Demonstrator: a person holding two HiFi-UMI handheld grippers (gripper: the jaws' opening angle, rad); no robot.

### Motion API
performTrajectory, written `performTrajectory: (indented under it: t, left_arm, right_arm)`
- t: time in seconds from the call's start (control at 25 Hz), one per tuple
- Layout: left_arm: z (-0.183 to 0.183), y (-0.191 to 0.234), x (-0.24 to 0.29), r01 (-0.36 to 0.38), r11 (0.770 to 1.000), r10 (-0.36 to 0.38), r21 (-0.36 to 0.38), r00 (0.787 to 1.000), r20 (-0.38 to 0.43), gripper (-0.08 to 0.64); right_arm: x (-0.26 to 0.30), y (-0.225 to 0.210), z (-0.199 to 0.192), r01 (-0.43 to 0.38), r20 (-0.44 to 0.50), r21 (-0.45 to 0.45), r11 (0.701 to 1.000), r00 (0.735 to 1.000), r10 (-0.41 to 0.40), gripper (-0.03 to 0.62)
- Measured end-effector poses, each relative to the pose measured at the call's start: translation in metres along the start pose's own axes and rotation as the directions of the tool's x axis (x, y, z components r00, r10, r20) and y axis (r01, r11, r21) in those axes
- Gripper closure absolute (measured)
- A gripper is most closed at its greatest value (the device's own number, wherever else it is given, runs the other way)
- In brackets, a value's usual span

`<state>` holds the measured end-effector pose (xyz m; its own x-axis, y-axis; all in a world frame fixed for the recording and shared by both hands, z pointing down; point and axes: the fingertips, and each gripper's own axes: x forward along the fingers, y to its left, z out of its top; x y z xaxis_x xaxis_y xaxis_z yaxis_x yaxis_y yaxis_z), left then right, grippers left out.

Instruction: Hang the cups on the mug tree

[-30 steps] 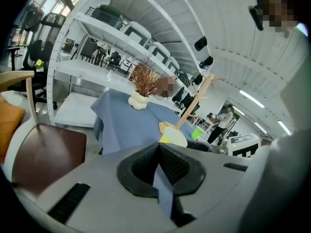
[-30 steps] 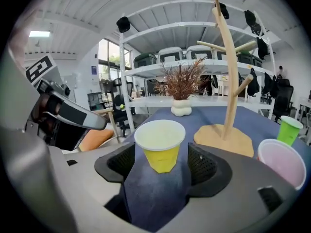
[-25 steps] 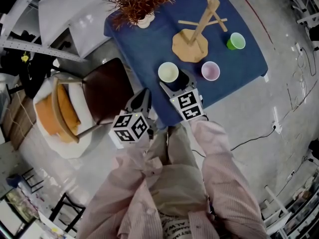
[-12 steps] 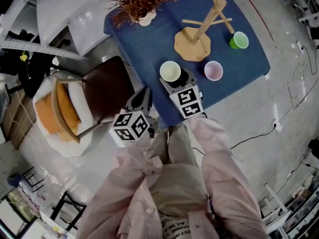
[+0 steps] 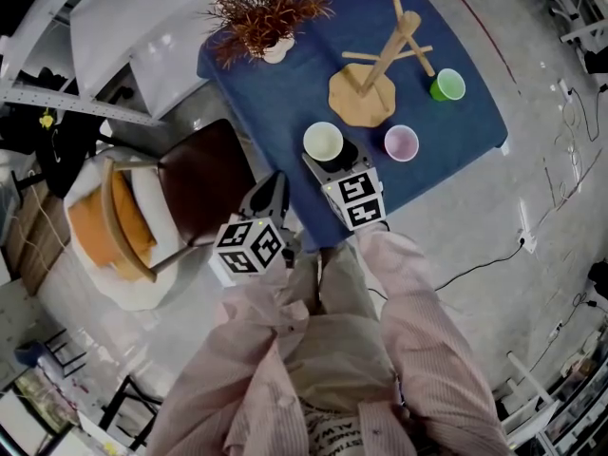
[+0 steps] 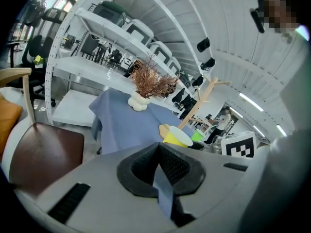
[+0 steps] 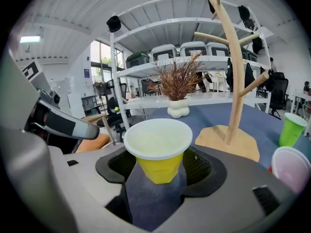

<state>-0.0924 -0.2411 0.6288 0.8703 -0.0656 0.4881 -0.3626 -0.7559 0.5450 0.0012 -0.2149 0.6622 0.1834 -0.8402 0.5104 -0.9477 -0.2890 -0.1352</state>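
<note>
On the blue table (image 5: 275, 84) stands a wooden mug tree (image 5: 366, 88), with no cup on its pegs. A yellow cup (image 5: 323, 142) rests upright near the table's front edge. My right gripper (image 5: 334, 160) is open around the yellow cup (image 7: 158, 149), which stands between the jaws with a gap on each side. A pink cup (image 5: 401, 143) sits to the right, and a green cup (image 5: 447, 85) beyond it. My left gripper (image 5: 274, 190) hangs off the table's front left corner with its fingertips (image 6: 146, 161) together and nothing held.
A dried plant in a white vase (image 5: 266, 17) stands at the table's far left. A chair with a brown seat (image 5: 204, 174) and an orange cushion (image 5: 95, 221) are left of the table. White shelving (image 5: 123, 27) lies behind.
The head view swayed slightly. Both grippers stay where they were, the right one still around the yellow cup.
</note>
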Motion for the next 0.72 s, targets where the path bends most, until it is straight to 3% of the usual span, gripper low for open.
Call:
performTrajectory:
  t: [0.72]
  left_arm:
    - [0.045,-0.02,-0.016,0.017,0.999,-0.019,0.047,0.998,0.054,0.561]
  right_arm:
    - [-0.025,0.002,0.059,-0.008,0.093,0.12,0.993,0.996,-0.003,0.299]
